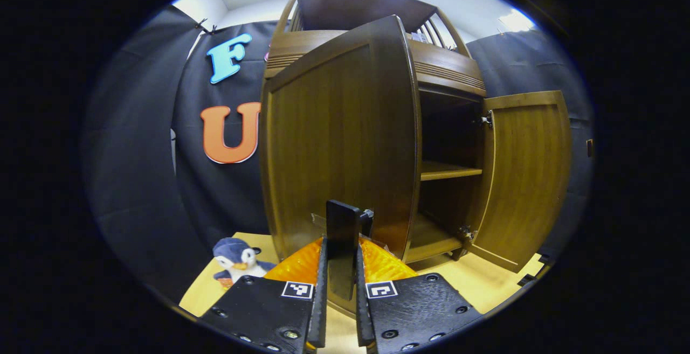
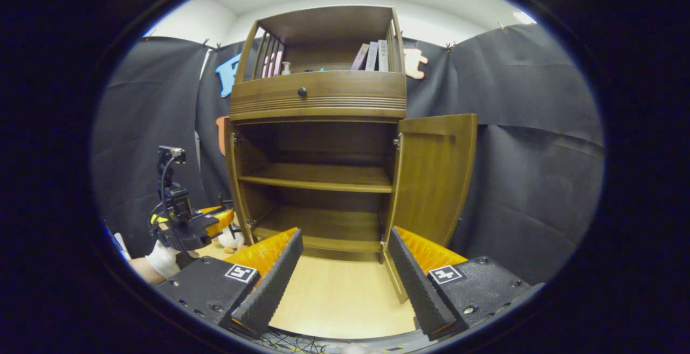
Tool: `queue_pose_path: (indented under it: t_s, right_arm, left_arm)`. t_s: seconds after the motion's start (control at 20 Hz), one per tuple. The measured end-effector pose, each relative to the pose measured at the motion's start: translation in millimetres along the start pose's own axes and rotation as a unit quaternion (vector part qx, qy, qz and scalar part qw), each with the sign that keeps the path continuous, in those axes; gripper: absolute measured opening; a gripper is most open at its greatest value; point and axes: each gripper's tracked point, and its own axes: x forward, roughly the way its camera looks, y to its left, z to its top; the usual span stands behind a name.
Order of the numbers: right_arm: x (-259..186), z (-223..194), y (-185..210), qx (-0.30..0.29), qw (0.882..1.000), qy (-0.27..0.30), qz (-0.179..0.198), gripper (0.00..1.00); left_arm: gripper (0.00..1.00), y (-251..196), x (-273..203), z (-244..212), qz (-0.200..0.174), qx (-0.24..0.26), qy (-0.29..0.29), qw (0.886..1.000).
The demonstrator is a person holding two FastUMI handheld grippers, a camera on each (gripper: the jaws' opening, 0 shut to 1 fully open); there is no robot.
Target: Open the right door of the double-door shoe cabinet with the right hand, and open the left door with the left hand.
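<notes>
The brown shoe cabinet stands with both doors swung out and its two inner shelves bare. In the left gripper view the left door looms close, and my left gripper is shut on the black handle at its free edge. The right door hangs wide open beyond it. In the right gripper view my right gripper is open in front of the cabinet, holding nothing, with the right door just ahead on its right. The left gripper and a gloved hand sit at the cabinet's left side.
A penguin plush lies on the light wooden floor left of the cabinet. Above the doors is a drawer with a dark knob, and books stand on the top shelf. Black cloth walls close in on both sides.
</notes>
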Motion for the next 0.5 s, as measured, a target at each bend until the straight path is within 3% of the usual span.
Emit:
queue_pose_path:
  t_s: [0.15, 0.2, 0.3, 0.4, 0.5]
  right_arm:
    - [-2, -3, 9, 0.002, 1.0, 0.001, 0.013, 1.0]
    - [-2, -3, 13, 0.003, 1.0, 0.001, 0.019, 1.0]
    - [-4, -4, 17, 0.001, 1.0, 0.0, 0.025, 0.98]
    - [-6, -4, 19, 0.004, 1.0, -0.002, 0.03, 1.0]
    - [-8, -3, 19, 0.006, 0.999, -0.004, 0.031, 1.0]
  left_arm:
    - [0.21, 26, -11, -5, 0.024, 0.001, 0.004, 1.0]
    - [0.11, 35, -21, -4, 0.031, 0.0, 0.003, 1.0]
    - [0.11, 56, -26, -7, 0.052, 0.005, 0.003, 0.999]
    - [0.04, 83, -35, -7, 0.086, 0.011, 0.003, 0.996]
    - [0.0, 94, -39, -8, 0.094, 0.007, 0.001, 0.996]
